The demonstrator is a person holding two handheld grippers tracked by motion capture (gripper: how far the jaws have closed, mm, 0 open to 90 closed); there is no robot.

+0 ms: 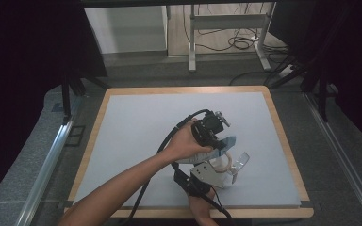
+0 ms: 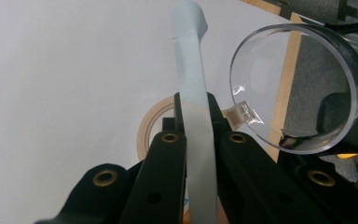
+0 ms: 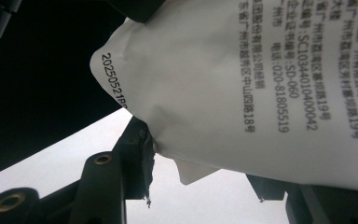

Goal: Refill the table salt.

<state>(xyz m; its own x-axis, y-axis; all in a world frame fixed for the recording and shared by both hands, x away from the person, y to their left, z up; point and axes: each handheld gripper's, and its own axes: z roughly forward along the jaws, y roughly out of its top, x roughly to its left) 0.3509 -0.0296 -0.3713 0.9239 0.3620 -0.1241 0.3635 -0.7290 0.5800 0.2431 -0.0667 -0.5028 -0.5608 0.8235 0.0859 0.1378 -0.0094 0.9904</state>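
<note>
So the big pale grey-blue surface (image 1: 136, 141) with its light wooden border is mostly bare, and everything's bunched up near the front edge. Biggest thing there is the white printed paper pouch (image 3: 261, 84), pinched at its lower edge by the right tool (image 1: 202, 181). Next is the clear round plastic cup (image 2: 303, 88), lying tipped just beside the left tool's tip and crowding that side of it. Then the beige cardboard tape roll (image 2: 151, 123), mostly hidden behind the black jaws. The left tool (image 1: 217, 141) is pressed together on a thin strip of pale blue tape (image 2: 191, 79), which sticks straight up past its tip.
</note>
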